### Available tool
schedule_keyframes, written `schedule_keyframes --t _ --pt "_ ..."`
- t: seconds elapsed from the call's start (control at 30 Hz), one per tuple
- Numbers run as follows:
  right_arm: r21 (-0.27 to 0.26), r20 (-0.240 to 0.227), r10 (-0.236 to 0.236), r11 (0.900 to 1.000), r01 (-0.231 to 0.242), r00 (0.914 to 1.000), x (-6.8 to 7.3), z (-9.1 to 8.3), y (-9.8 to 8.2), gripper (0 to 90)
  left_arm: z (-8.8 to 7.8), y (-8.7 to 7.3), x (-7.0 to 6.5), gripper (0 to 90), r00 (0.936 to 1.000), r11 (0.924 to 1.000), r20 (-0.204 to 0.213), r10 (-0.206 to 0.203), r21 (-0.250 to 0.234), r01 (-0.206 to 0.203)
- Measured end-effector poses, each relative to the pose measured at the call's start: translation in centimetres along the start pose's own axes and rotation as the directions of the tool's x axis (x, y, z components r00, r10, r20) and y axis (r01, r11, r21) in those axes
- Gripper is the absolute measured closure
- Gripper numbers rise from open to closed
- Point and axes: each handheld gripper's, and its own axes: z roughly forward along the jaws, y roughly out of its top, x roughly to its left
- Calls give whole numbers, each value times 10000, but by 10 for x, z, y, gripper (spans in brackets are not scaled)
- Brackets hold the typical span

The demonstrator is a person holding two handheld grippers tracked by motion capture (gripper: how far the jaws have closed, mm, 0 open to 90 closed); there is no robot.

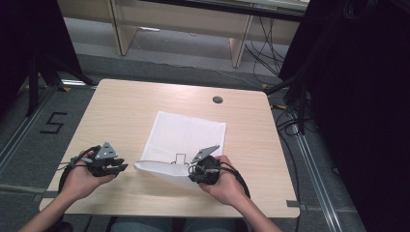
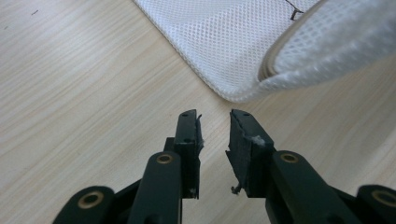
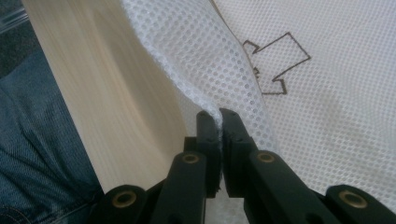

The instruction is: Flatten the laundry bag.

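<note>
On the table, white mesh cloth (image 1: pixel 186 133); right fingers (image 3: pixel 219 122) pinch it, left fingers (image 2: pixel 215 122) spread.

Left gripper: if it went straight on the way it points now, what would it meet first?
Probably the white mesh bag: its lifted near corner lies just ahead of the open left gripper, with bare table between. Depth is unclear, so it might pass under the raised edge.

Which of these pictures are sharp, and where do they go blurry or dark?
High view: even light on the table, black at both sides. Left gripper view: sharp mesh cloth, its lifted fold blurred. Right gripper view: crisp weave by the right gripper, streaked table edge.
</note>
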Motion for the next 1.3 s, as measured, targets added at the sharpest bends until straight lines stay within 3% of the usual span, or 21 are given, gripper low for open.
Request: schedule_keyframes --t 0.2,0.27,0.3,0.33,0.4,0.67,0.73,0.8,0.93,1.03,1.13,1.2,1.23,1.3 --pt "331 57 157 9993 -159 9999 0 2 -7 879 0 0 0 724 10000 10000 -28 -17 -11 17" --pt "289 18 -7 9996 6 10000 -1 3 -9 878 0 0 0 724 10000 10000 -32 0 -4 0" --pt "412 2 239 9989 -239 9997 0 2 -11 878 0 0 -1 723 10000 10000 -32 -59 -8 59" --pt "323 -30 -63 9995 64 10000 -2 3 -12 878 0 0 -1 722 9999 9999 29 -154 -25 154" --pt "503 26 104 9987 -106 9999 -2 3 -16 876 0 1 0 722 10000 10000 -15 81 16 -81" --pt "586 -4 214 9981 -213 9998 -4 6 -24 872 2 2 -3 718 10000 10000 18 94 -19 -93" --pt "640 -73 57 9979 -52 10000 -4 9 -26 871 4 2 -5 716 9999 10000 81 -61 -40 61" --pt "815 -115 294 9963 -284 9995 -1 10 -28 870 4 2 -5 715 9999 10000 106 -74 -48 75" --pt "836 -147 181 9964 -168 9997 -1 14 -31 869 6 2 -7 713 9999 9999 55 -109 -58 109" --pt "917 -244 176 9957 -153 9995 0 15 -33 866 6 3 -7 711 9997 9998 121 205 -8 -205" --pt "1028 -273 328 9942 -299 9991 0 15 -35 865 7 3 -9 707 9998 10000 203 4 -14 -3" --pt "974 -265 87 9952 -60 9996 -1 17 -36 863 8 4 -9 700 9996 9997 130 260 -9 -259" --pt "1031 -301 166 9946 -134 9994 0 17 -37 861 9 4 -11 698 9998 10000 204 -15 -97 17" --pt "1117 -278 189 9936 -157 9994 1 17 -38 853 9 5 -11 696 9994 9995 175 315 -27 -314"
